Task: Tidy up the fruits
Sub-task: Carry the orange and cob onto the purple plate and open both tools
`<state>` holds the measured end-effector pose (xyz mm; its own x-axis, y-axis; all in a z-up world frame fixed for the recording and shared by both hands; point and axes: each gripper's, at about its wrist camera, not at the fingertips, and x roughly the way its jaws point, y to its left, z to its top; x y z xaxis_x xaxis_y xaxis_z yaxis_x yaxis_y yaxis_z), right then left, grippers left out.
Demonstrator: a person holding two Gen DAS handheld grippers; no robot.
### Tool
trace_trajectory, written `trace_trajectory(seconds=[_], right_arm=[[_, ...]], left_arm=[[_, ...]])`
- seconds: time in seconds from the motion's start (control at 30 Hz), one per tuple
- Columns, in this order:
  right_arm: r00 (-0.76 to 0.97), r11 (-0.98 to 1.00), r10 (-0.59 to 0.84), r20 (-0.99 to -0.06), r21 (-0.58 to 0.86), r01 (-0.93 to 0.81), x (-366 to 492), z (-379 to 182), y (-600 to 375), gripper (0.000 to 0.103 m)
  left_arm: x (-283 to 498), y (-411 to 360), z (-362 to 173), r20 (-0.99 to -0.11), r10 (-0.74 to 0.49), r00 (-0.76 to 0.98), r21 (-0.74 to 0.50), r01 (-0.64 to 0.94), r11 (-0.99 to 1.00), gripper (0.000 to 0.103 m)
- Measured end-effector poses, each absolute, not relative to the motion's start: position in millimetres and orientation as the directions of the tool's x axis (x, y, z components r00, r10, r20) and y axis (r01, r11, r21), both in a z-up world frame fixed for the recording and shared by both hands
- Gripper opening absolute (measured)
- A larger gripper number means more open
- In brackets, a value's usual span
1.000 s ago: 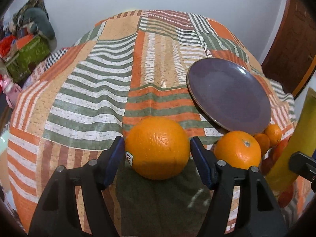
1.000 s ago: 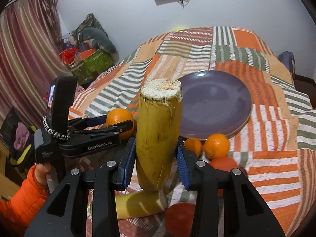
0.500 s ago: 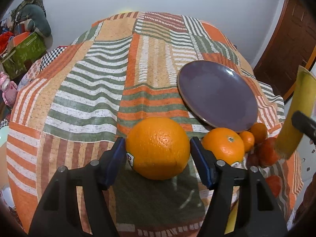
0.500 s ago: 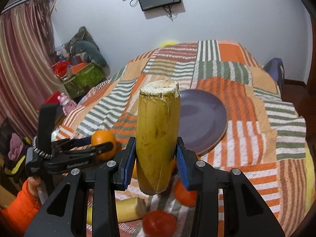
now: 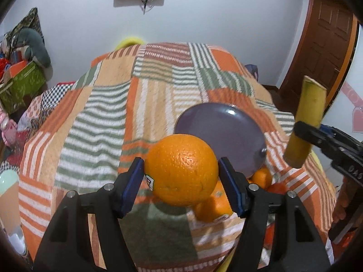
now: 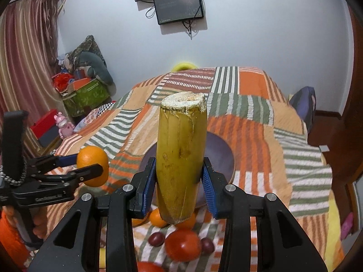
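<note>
Left gripper (image 5: 181, 188) grips an orange (image 5: 181, 170), pads clamped on opposite sides at its widest part, presumably so the round fruit cannot roll out. It hangs clear of the patchwork blanket (image 5: 95, 122), nearer the camera than the purple plate (image 5: 226, 127). Right gripper (image 6: 179, 185) grasps a cut banana piece (image 6: 181, 154) across its lower half, off the blanket and in front of the plate. Long axis near vertical, ragged cut end up, lower end toward the loose oranges and tomatoes (image 6: 182, 244) below. Plate is bare, likely the destination. Both fruits held high, probably to clear that pile.
</note>
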<state>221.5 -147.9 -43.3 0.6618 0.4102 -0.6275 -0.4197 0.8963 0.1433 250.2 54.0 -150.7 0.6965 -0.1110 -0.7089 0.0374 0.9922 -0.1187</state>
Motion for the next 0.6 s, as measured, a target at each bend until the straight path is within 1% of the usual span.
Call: trace_trajectory(seconds=[0.33, 0.6], right_arm=[[0.650, 0.892, 0.392, -0.650, 0.097, -0.441, 249, -51, -144, 0.035], [0.598, 0.879, 0.391, -0.700, 0.090, -0.469, 272, -73, -132, 0.035]], left_arm=[[282, 38, -144, -0.704, -0.132, 0.698, -0.120, 0.067, 0.991, 0.066], [310, 29, -156, -0.727, -0.139, 0.673, -0.116, 0.079, 0.990, 0.066]])
